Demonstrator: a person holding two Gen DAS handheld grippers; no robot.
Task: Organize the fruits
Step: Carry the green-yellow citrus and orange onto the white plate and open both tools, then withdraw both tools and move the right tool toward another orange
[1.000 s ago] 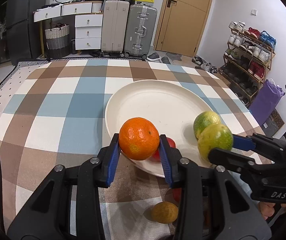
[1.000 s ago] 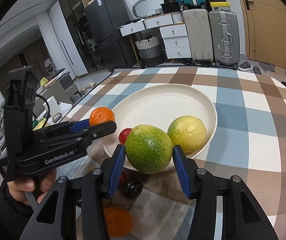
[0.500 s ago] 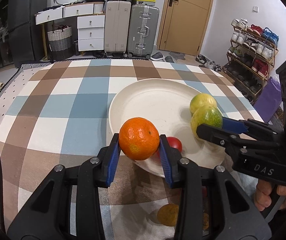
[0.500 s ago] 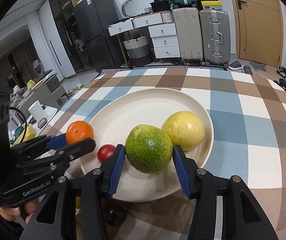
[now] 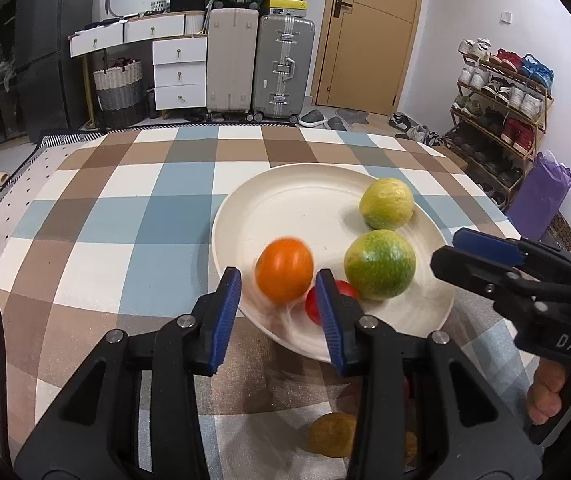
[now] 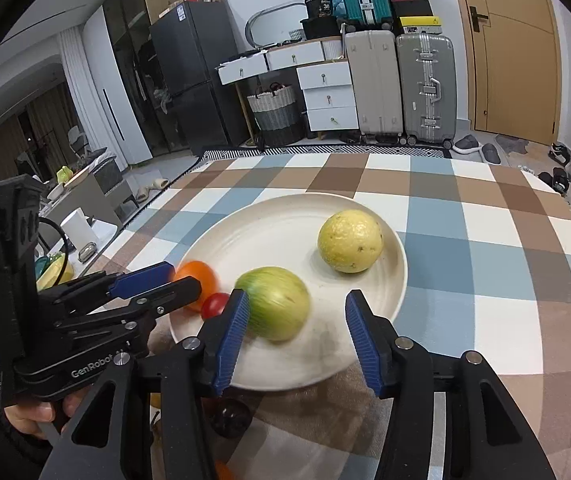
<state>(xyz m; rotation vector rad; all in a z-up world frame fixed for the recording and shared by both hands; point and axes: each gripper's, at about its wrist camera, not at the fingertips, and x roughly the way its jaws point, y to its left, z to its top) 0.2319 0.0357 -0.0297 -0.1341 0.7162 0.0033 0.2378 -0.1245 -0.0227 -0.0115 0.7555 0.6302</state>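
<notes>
A cream plate [image 5: 297, 208] [image 6: 277, 224] lies on the checked tablecloth. My left gripper [image 5: 279, 304] is open; the orange [image 5: 284, 269] [image 6: 199, 278], blurred, sits free between its blue pads over the plate's near rim. My right gripper [image 6: 295, 332] is open; the green fruit [image 6: 275, 308] [image 5: 379, 264], blurred, lies on the plate by its left pad. A yellow fruit [image 6: 350, 240] [image 5: 386, 203] and a small red tomato [image 6: 214, 306] [image 5: 345, 290] rest on the plate.
Loose fruits lie on the cloth under the grippers: a brownish one [image 5: 331, 434], a dark one [image 6: 229, 418] and an orange one [image 6: 221, 470]. The table's left edge [image 5: 25, 160] drops to the floor. Suitcases and drawers stand behind.
Both grippers have opened. The orange has left the left pads and the green fruit has left the right pads; both are now down at the plate and blurred.
</notes>
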